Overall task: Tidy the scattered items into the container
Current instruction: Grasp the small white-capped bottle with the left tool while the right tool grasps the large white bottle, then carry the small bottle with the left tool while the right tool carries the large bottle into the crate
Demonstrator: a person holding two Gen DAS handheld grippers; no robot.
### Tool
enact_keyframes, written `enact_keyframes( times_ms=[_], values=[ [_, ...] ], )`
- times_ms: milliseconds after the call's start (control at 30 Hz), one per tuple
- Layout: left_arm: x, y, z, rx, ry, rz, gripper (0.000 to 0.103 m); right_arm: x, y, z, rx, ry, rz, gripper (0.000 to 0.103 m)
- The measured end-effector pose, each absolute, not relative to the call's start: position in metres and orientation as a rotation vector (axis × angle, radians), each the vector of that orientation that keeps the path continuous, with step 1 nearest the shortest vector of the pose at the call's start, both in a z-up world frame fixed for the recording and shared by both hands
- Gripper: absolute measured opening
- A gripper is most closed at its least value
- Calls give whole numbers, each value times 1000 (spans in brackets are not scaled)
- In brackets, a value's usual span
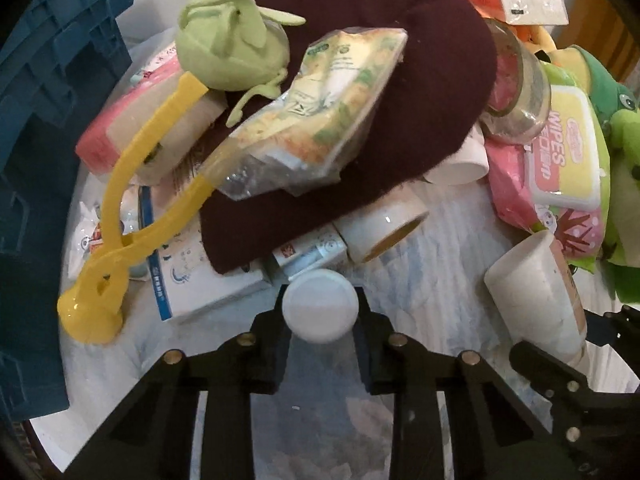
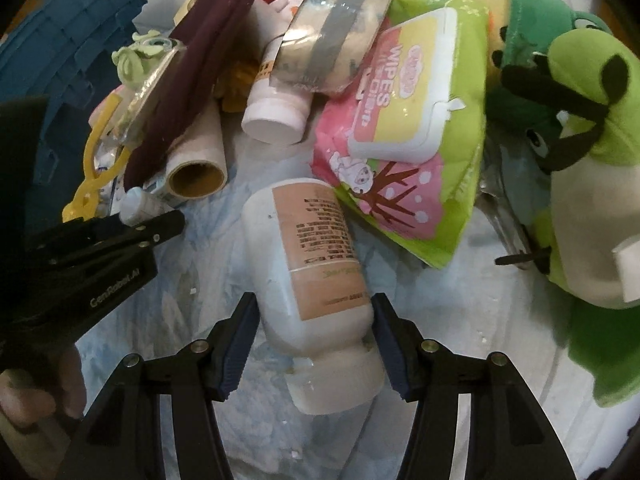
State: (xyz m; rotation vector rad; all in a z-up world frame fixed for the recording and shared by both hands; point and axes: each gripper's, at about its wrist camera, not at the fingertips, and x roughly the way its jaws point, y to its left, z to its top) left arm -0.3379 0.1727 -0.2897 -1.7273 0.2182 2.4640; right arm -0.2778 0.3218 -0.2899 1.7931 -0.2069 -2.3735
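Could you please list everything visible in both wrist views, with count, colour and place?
blue crate: one, blue, far left.
maroon knit hat: one, dark red, centre of the pile.
yellow tongs: one, yellow, left of the hat.
green plush: one, pale green, on the hat's left edge.
tissue pack: one, clear and yellow-green, on the hat.
wipes pack: one, pink and green, right of centre.
frog plush: one, green, far right.
white bottle: one, white with tan label, lying between the right gripper fingers.
small white tube: one, white, clamped in the left gripper.
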Motion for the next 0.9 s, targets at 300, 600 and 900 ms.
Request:
enact_keyframes(
  times_ms=[300, 600, 900],
  values=[
    [-311, 154, -250, -1627, 181, 2534, 27, -265, 312, -270, 1752, -189, -2422, 56],
    [-293, 133, -186, -1464, 144, 2645, 27, -271, 294, -206, 1590, -122, -2489, 55],
    [-279, 103, -136, -1341, 90, 2757, 27, -294, 269, -147, 1405, -41, -2541, 55]
  ],
)
